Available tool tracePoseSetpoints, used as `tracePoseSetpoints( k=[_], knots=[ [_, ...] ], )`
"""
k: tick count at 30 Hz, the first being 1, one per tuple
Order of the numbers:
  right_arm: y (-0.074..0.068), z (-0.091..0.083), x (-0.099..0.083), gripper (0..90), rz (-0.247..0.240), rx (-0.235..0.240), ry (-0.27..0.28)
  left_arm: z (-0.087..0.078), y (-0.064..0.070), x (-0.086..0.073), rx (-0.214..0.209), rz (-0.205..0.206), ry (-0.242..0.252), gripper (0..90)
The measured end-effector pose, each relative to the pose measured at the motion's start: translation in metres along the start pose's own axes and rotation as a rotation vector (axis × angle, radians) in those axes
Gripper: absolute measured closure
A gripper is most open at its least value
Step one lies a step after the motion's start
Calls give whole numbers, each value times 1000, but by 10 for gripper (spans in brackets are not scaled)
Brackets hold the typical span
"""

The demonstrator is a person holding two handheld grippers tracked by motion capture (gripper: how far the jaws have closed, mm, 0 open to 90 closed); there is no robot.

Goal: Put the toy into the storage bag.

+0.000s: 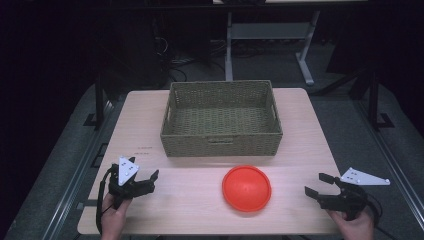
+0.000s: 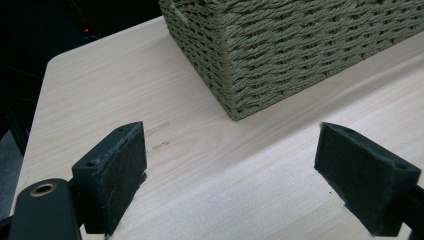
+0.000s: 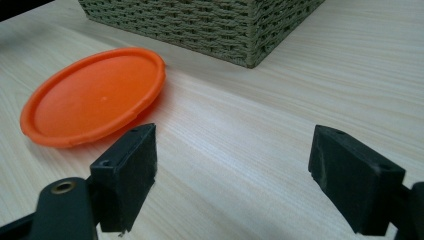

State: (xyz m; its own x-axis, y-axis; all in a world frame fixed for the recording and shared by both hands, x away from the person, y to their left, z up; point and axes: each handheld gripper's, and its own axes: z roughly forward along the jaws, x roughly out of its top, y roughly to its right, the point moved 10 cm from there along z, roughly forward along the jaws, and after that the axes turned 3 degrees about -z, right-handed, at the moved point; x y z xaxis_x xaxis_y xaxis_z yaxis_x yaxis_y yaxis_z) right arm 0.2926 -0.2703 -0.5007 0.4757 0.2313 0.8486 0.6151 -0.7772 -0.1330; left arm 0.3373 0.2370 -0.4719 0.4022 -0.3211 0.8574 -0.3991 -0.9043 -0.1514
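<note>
An orange plate [image 1: 246, 188] lies upside down on the wooden table [image 1: 200, 210], just in front of a green woven basket [image 1: 221, 120]. My left gripper [image 1: 151, 179] rests near the table's front left corner, open, with nothing between its pads [image 2: 116, 172]. My right gripper [image 1: 316, 184] sits at the front right, open and empty, a little to the right of the plate [image 3: 92, 95]. In the left gripper view the basket's corner [image 2: 280, 50] rises just ahead of the jaws. In the right gripper view the basket [image 3: 210, 25] stands behind the plate.
The basket holds nothing that I can see. Bare tabletop [image 1: 185, 200] lies between my two grippers. Beyond the table the floor is dark, with a desk frame [image 1: 270, 45] and cables at the back.
</note>
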Motion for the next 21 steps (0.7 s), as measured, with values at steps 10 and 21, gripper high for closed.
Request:
tracePoseSetpoints(
  k=[10,21],
  knots=[
    [-8,10,8,188,-18,26,-23,-1,1,0,-19,-2,5,128],
    [-22,28,24,173,-53,76,-69,-5,-1,-3,-9,-3,6,128]
  ],
)
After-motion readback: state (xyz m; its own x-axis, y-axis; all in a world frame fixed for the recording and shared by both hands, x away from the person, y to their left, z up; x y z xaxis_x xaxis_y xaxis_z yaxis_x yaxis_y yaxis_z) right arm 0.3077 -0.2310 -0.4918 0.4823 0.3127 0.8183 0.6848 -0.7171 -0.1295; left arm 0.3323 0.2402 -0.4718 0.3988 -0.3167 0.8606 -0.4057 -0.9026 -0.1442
